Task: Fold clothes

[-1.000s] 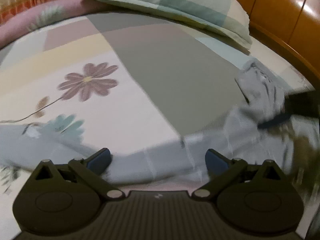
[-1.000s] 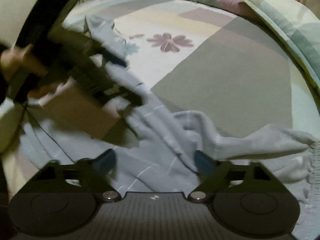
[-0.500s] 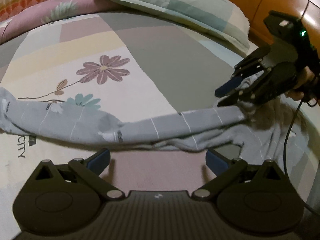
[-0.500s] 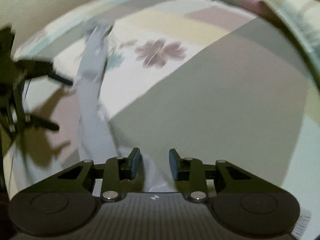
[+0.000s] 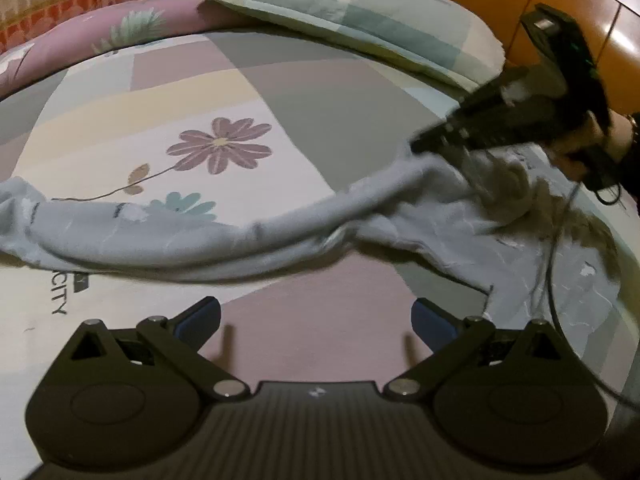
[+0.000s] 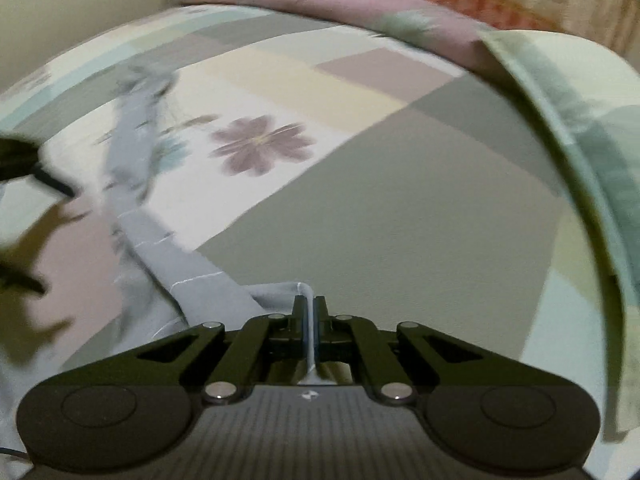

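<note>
A pale blue-grey garment (image 5: 168, 236) with thin white lines lies stretched in a long band across the patchwork bedsheet. In the left wrist view my left gripper (image 5: 316, 318) hovers open just short of the band, nothing between its blue pads. My right gripper (image 5: 424, 146) shows at the right of that view, held by a hand, pinching the garment's raised right end. In the right wrist view that gripper (image 6: 309, 308) is shut on a fold of the garment (image 6: 180, 280), a thin edge of cloth standing between the pads.
A checked pillow (image 5: 360, 12) lies at the head of the bed, with a pink flowered quilt roll (image 5: 100, 40) beside it. A wooden headboard (image 5: 580, 8) rises at the far right. A black cable (image 5: 552, 264) trails from the right gripper over the cloth.
My right gripper closed from wide open onto a fold of the garment and lifted its end. The garment went from a bunched heap to a long stretched band.
</note>
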Action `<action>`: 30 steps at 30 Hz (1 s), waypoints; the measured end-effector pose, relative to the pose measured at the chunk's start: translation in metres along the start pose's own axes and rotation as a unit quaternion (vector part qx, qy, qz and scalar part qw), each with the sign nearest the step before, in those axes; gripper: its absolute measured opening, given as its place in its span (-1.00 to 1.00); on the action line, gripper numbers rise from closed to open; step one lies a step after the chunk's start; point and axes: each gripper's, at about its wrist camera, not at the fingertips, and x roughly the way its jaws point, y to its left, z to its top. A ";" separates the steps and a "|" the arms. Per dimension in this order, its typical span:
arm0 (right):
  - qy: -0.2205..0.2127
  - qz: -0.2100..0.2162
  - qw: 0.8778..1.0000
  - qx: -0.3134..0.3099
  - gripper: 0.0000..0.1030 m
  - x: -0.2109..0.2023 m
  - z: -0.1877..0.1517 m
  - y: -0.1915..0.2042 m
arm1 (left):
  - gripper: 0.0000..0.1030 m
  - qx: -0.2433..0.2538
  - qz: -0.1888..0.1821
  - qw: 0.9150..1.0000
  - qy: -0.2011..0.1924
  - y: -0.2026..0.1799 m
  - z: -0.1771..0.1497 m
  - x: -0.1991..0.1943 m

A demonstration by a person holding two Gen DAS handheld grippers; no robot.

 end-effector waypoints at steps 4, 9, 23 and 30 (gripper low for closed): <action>-0.013 -0.038 0.999 0.028 -0.94 0.019 0.020 -0.022 | 0.96 -0.010 0.009 1.000 0.002 0.007 0.000 -0.001; -0.017 -0.097 0.991 0.086 -0.92 0.037 0.031 -0.058 | 0.96 -0.014 0.013 1.000 0.002 0.012 -0.001 -0.002; -0.041 -0.085 0.981 0.170 -0.03 -0.064 -0.048 -0.145 | 0.96 -0.010 0.003 1.000 0.000 0.004 0.000 -0.005; 0.003 -0.044 0.989 0.144 -0.02 -0.055 -0.091 -0.148 | 0.96 0.004 -0.007 1.000 0.001 -0.009 0.004 -0.007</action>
